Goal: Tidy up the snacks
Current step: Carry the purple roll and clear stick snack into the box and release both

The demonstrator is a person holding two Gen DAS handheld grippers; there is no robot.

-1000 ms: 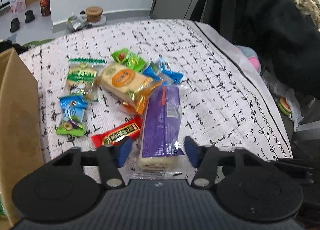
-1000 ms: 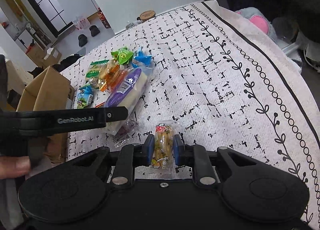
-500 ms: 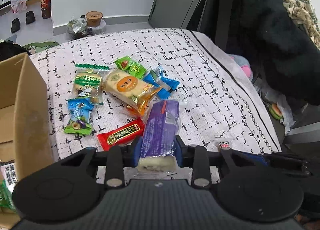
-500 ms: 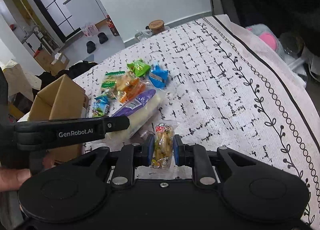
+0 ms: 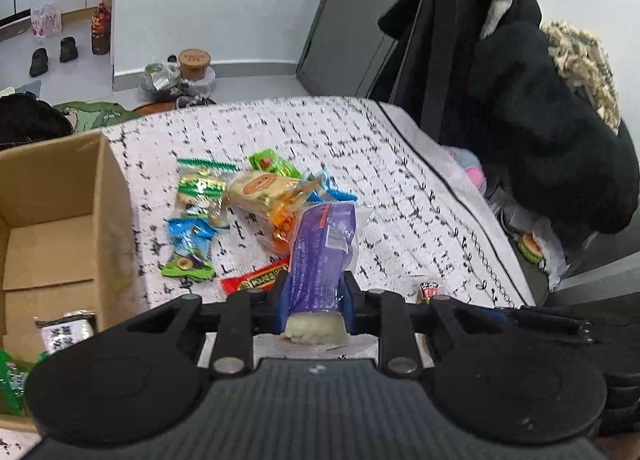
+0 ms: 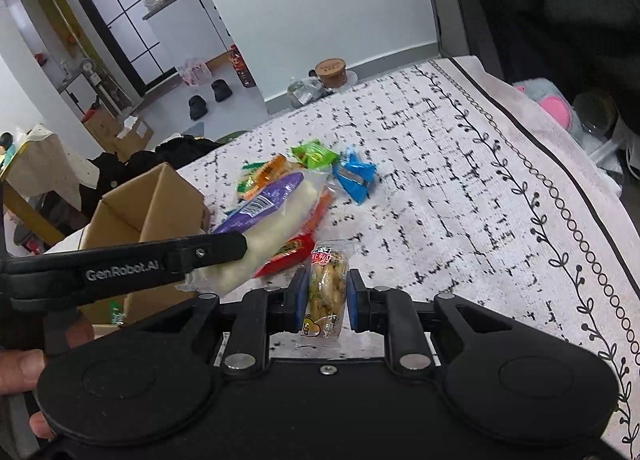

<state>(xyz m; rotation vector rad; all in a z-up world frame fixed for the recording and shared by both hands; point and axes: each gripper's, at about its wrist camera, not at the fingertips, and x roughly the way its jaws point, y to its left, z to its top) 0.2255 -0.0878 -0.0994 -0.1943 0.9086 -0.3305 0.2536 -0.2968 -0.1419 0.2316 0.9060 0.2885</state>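
A long purple snack pack (image 5: 324, 244) with a pale roll inside sits between the blue pads of my left gripper (image 5: 314, 292), whose jaws are closing on it and lifting its near end off the cloth. In the right wrist view the same pack (image 6: 272, 199) hangs tilted from the left gripper's finger (image 6: 216, 250). My right gripper (image 6: 325, 296) is shut on a small clear pack of fried snacks (image 6: 326, 280), held above the cloth. Loose snacks lie behind: a red bar (image 5: 256, 280), an orange pack (image 5: 260, 189), a blue pack (image 5: 188, 236), and a green one (image 5: 270, 163).
An open cardboard box (image 5: 116, 219) stands at the left with a few packs in its bottom. The black-and-white patterned cloth (image 6: 460, 187) covers the table. Dark coats (image 5: 540, 119) hang at the right edge. A person's hand (image 6: 20, 372) grips the left tool.
The left jaws have shut in on the purple pack and raised it. Both grippers have risen, so the table looks farther and the box's inside has come into view.
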